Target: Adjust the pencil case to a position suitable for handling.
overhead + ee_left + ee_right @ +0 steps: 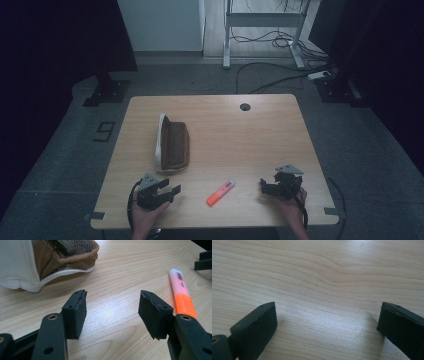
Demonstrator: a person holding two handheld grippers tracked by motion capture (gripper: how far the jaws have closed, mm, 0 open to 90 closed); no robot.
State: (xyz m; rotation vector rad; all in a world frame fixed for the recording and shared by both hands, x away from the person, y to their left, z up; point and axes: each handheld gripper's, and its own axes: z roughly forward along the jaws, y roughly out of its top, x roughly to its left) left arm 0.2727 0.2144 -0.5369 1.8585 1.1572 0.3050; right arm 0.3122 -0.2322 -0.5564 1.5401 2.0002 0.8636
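Nearest the high camera, the left tongs point(167, 192) rest low on the light wooden table point(260, 135) in the person's left hand point(146, 214), jaws apart with nothing between them; the left gripper view shows bare wood between the two black pads point(76, 312).

Farther back on the left lies a brown fabric pencil case with a white edge point(172, 145), soft and floppy by the look of it, its mouth seemingly open toward the left tongs; what is inside is too dark to make out.

Between the two tongs lies an orange highlighter pen with a pale translucent cap point(221, 192), slanted on the table and touched by neither. It is probably light, stiff and smooth, so it could roll or slip; a hold across the middle of the barrel would suit best. In the left gripper view its lower end is hidden behind the jaw.

At right, the right tongs point(263, 186) also stand wide apart over bare wood, empty.
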